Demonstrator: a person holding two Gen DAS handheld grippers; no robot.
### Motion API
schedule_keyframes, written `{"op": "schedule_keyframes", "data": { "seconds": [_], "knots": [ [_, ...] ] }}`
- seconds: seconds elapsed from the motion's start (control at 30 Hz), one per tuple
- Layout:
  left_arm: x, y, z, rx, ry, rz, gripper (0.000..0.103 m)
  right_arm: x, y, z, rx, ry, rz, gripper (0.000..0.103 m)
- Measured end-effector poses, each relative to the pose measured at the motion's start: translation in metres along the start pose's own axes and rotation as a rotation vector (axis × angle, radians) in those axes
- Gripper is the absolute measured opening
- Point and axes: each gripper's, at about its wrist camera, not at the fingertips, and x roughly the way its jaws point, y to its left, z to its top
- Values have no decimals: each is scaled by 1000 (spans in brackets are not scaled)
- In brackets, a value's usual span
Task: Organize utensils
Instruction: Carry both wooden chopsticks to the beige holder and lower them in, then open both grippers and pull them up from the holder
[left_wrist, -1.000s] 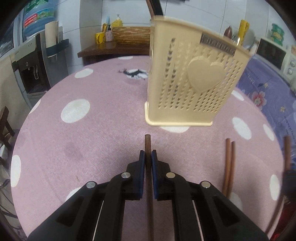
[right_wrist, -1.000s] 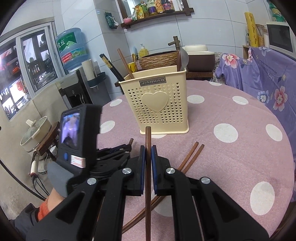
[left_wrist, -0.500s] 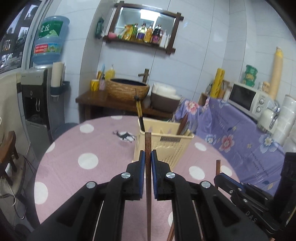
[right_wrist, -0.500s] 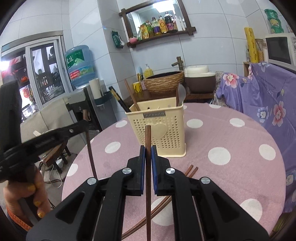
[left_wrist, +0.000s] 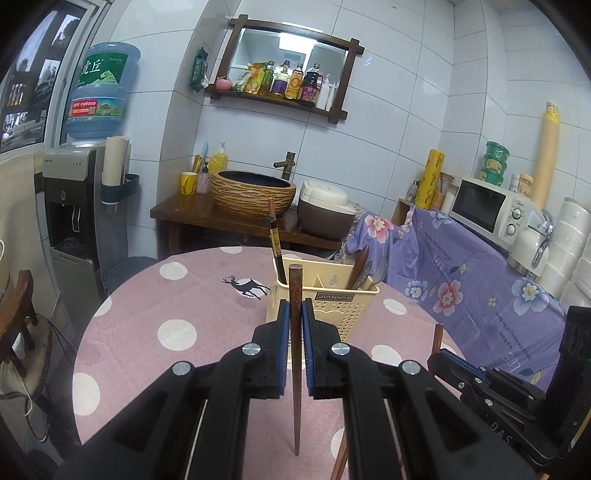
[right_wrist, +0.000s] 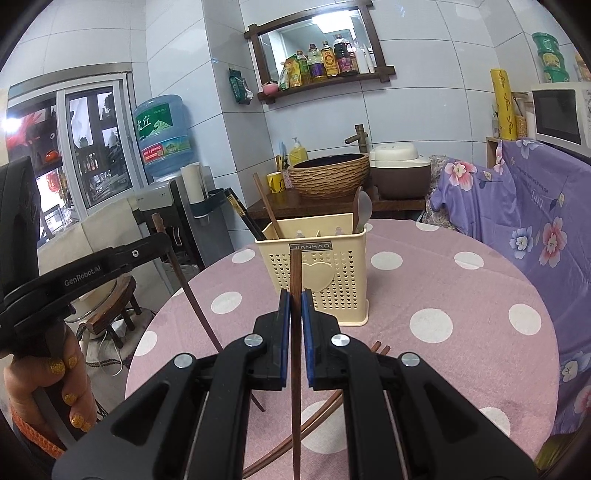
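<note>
Both wrist views angled down across table (left_wrist: 155, 314), sharing holder (right_wrist: 325, 273)

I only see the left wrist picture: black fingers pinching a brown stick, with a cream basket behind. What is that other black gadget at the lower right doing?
Observer: That is the right gripper. Its fingers are clamped on a second brown chopstick, aimed at the utensil holder.
Operator: Are more sticks lying on the table?
Observer: Yes, a pair of chopsticks lies side by side on the polka-dot tablecloth, passing under the right gripper.
Operator: Who carries my gadget?
Observer: A person's hand holds the left gripper by its handle, out beyond the table's edge.
</note>
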Motion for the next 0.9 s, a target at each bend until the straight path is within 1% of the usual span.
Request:
{"op": "schedule_keyframes", "data": {
  "seconds": [0.13, 0.27, 0.37, 0.43, 0.53, 0.7, 0.8, 0.9],
  "knots": [
    [-5, 0, 4, 6, -16, -2, 8, 0, 1, 5, -3, 0, 13, 7],
    [-6, -1, 12, 13, -25, -20, 8, -1, 3, 14, -17, -7, 18, 7],
    [-8, -3, 22, 18, -35, -38, 8, -2, 5, 26, -31, -20, 23, 7],
    [-9, -5, 32, 19, -35, -63, 8, -3, 6, 39, -47, -38, 20, 7],
    [-11, -13, 55, 35, -54, -95, 8, -4, 9, 67, -68, -71, 25, 7],
    [-14, -28, 111, 49, -131, -114, 8, -4, 18, 128, -97, -146, 18, 7],
    [-9, -37, 148, 52, -179, -96, 8, -4, 22, 173, -93, -200, 7, 7],
    [3, -43, 169, 57, -227, -49, 8, -3, 28, 209, -123, -270, -40, 7]
  ]
}}
